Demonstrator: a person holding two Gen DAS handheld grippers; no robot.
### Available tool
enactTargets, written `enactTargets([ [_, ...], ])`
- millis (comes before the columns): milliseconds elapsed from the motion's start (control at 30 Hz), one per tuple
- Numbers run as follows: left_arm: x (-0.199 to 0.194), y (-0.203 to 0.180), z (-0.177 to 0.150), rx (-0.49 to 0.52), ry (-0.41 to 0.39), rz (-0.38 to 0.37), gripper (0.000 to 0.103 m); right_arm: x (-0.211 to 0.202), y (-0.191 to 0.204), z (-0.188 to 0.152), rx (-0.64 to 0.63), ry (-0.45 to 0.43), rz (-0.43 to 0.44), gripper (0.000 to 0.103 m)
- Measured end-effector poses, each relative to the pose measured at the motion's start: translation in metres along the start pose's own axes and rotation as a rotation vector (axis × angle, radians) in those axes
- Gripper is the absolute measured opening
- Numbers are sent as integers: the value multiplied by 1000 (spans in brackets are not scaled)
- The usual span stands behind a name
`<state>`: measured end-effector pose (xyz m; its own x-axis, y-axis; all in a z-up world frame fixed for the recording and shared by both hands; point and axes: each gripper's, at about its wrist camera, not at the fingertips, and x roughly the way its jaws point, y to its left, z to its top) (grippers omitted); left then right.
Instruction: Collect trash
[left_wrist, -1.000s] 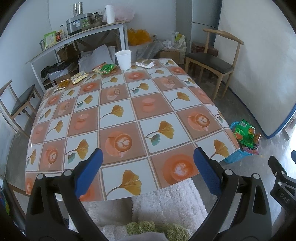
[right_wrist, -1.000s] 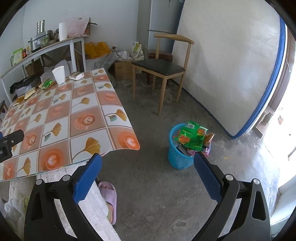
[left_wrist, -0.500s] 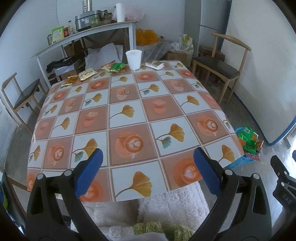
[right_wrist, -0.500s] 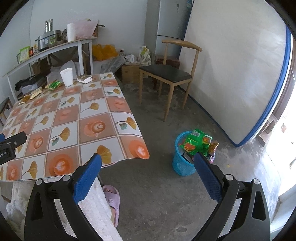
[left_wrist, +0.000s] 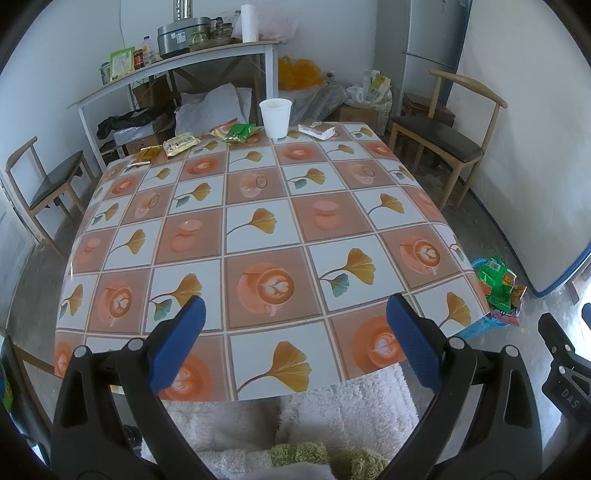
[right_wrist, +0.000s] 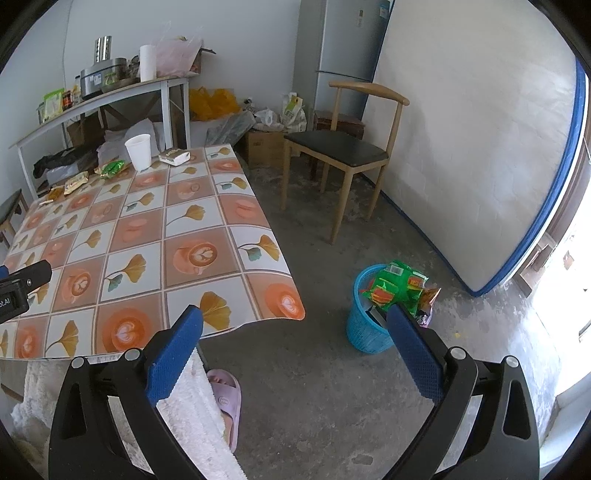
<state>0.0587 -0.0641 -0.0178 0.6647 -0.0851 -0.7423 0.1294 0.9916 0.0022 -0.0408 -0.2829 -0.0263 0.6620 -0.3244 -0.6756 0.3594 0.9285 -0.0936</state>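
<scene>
Crumpled snack wrappers, green (left_wrist: 240, 131) and yellow (left_wrist: 181, 143), lie along the far edge of the tiled-pattern table (left_wrist: 258, 229) beside a white paper cup (left_wrist: 275, 118). A round blue plastic basket (right_wrist: 365, 325) on the floor brims with green packets. The left gripper (left_wrist: 295, 332) and right gripper (right_wrist: 295, 332) both gape wide, holding nothing

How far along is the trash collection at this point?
Partly done: the blue bin on the floor already overflows with wrappers. Nothing in hand; both the left hand-held gripper and the right hand-held gripper are open. Left: packets, cup at the table's far edge.
</scene>
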Motion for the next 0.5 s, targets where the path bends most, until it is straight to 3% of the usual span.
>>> enactTargets([
  [500,0,2,-1,-1,3,0,94,0,-1,0,-2,-1,-2,97],
])
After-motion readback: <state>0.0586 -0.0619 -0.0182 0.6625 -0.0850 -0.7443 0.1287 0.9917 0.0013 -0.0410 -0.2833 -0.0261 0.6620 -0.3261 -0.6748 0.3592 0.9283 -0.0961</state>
